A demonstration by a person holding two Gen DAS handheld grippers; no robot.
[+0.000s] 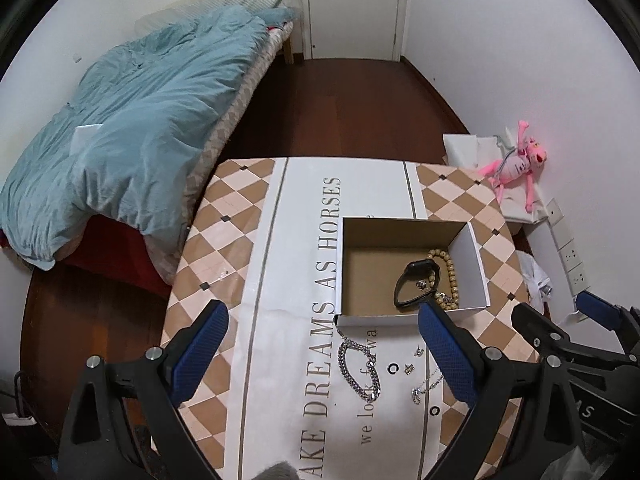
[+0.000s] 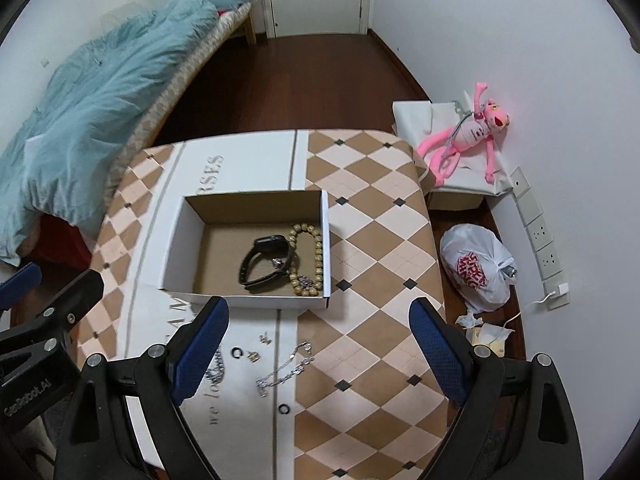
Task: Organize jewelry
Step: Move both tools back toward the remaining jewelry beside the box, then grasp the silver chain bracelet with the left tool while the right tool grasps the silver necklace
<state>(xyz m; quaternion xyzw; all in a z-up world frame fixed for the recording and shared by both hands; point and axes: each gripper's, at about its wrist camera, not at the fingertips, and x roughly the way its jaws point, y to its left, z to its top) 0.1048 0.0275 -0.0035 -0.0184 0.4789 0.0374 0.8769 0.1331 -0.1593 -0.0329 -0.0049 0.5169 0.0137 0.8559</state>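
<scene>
Cardboard, brown inside and white outside, forms the open box (image 2: 248, 248) on the counter (image 2: 372, 216), which wears a diamond-checked cover with a white lettered band. Inside the box lie a black watch (image 2: 266, 260) with a looped strap, a ring of round wooden beads (image 2: 310, 260), and small glittering pieces resting on them. On the band in front of the box sit a chunky silver chain (image 1: 358, 368), a thinner silver chain (image 2: 286, 368), a few tiny earrings (image 2: 254, 356) and two small black rings (image 2: 237, 353). The chunky chain's upper end reaches the box's near wall. To the right of the box the checked cover is bare up to the counter's rounded edge; beyond it are a plastic bag (image 2: 478, 268) on the floor and a pink plush toy (image 2: 470, 136).

Both tools hover above the near edge. The left gripper (image 1: 322, 354) has its blue textured fingers (image 1: 198, 354) spread wide, holding nothing. The right gripper (image 2: 318, 350) is likewise spread wide and empty, over the thinner chain.
</scene>
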